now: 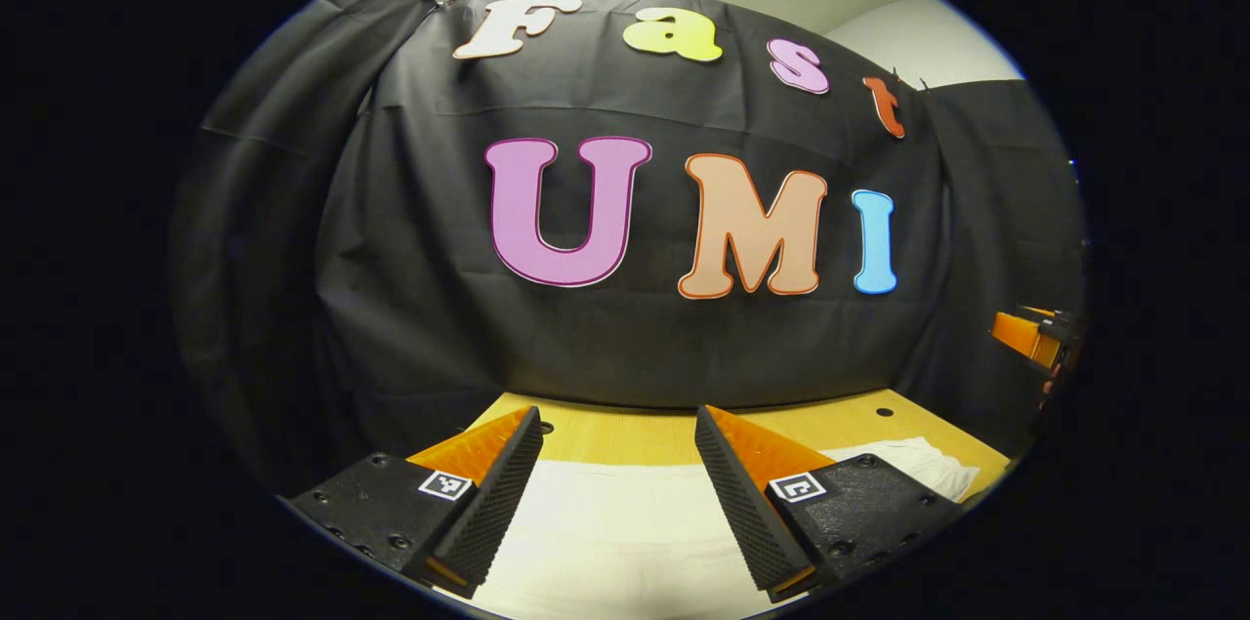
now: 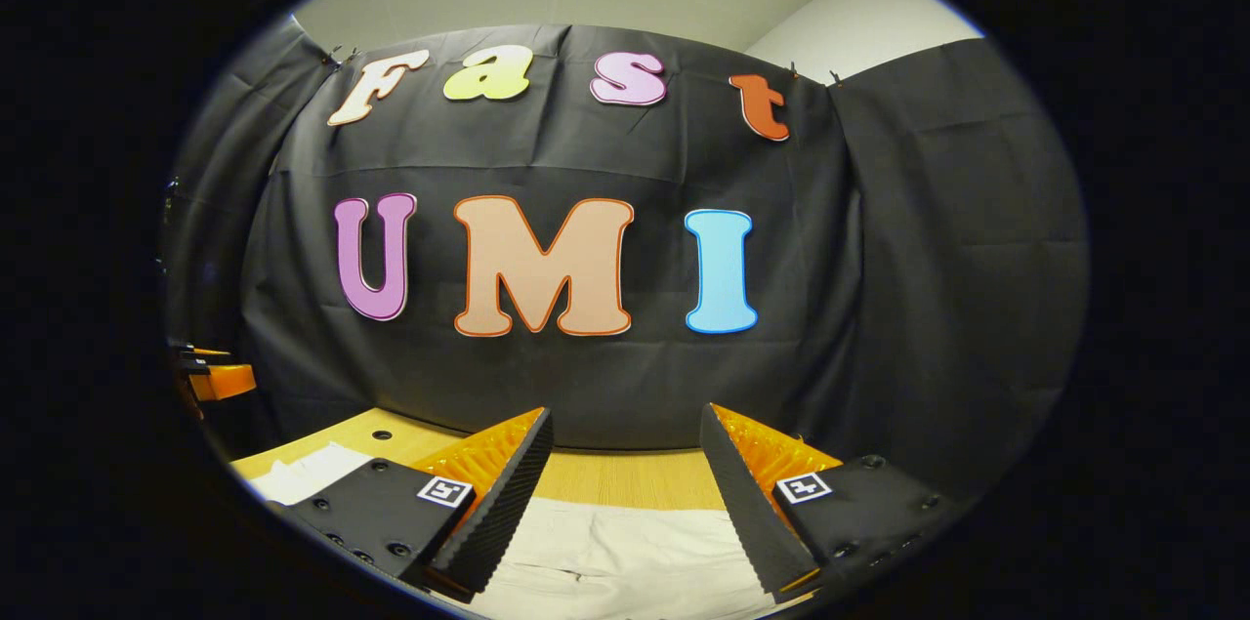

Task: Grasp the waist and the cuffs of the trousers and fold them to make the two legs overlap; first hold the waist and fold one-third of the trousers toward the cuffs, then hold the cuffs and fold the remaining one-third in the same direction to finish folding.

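Note:
Pale cream trousers (image 1: 605, 532) lie flat on the wooden table (image 1: 625, 434), under and ahead of my left gripper (image 1: 618, 420), which is open with nothing between its fingers. In the right gripper view the same trousers (image 2: 625, 552) spread below my right gripper (image 2: 625, 425), open too and held above the cloth. A further part of the fabric (image 1: 918, 464) reaches to the right in the left gripper view. The other gripper (image 1: 1035, 337) shows at the far right edge there, and at the far left edge (image 2: 210, 376) of the right gripper view.
The table's back edge (image 2: 625, 474) runs close to the black cloth wall (image 2: 879, 308). Small dark holes (image 1: 884, 412) dot the tabletop. A fold of the pale fabric (image 2: 303, 474) lies at the left in the right gripper view.

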